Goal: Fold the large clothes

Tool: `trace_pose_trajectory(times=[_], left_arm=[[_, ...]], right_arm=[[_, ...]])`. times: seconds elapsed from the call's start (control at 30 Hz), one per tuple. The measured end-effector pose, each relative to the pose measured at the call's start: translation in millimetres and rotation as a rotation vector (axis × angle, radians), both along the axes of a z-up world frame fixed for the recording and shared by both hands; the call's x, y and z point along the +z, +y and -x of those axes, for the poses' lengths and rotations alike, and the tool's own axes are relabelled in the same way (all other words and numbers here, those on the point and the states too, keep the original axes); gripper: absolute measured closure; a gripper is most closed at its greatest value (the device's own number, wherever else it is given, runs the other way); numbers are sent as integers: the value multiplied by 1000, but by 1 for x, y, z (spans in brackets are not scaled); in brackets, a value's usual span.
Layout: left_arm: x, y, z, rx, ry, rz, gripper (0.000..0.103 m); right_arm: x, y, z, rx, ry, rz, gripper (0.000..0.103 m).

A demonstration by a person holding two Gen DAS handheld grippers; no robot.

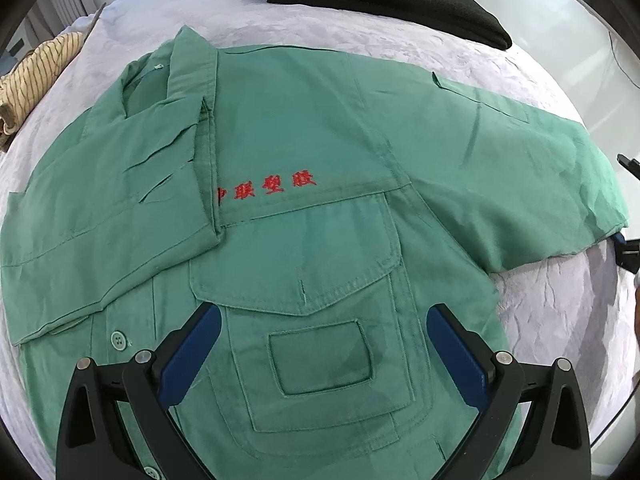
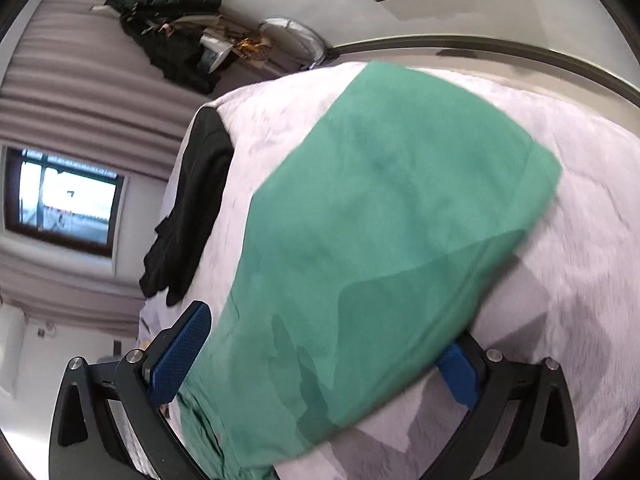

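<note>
Between the right hand-held gripper (image 2: 324,354)'s wide-apart jaws lies the green shirt (image 2: 392,216), unclamped.

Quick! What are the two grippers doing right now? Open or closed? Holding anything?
Left gripper: open, above the green shirt, holding nothing.
Right gripper: wide open, the shirt's sleeve lies between its fingers; a grip cannot be told.
</note>
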State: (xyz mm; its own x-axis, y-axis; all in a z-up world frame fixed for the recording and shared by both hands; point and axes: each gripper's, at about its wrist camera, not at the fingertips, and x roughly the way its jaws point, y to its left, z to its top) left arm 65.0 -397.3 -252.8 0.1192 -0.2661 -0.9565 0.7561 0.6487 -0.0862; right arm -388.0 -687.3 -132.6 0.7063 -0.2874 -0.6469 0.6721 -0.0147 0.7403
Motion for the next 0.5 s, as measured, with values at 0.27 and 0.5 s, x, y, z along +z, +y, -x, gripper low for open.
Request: trace_pose_trajectory(times=[0.27, 0.5], left_arm=[[15, 22, -18, 44, -68, 29, 0], [28, 63, -65, 169, -142, 11, 0]], right_arm=[[10, 3, -13, -17, 46, -6, 100], [75, 33, -93, 227, -26, 174, 100]])
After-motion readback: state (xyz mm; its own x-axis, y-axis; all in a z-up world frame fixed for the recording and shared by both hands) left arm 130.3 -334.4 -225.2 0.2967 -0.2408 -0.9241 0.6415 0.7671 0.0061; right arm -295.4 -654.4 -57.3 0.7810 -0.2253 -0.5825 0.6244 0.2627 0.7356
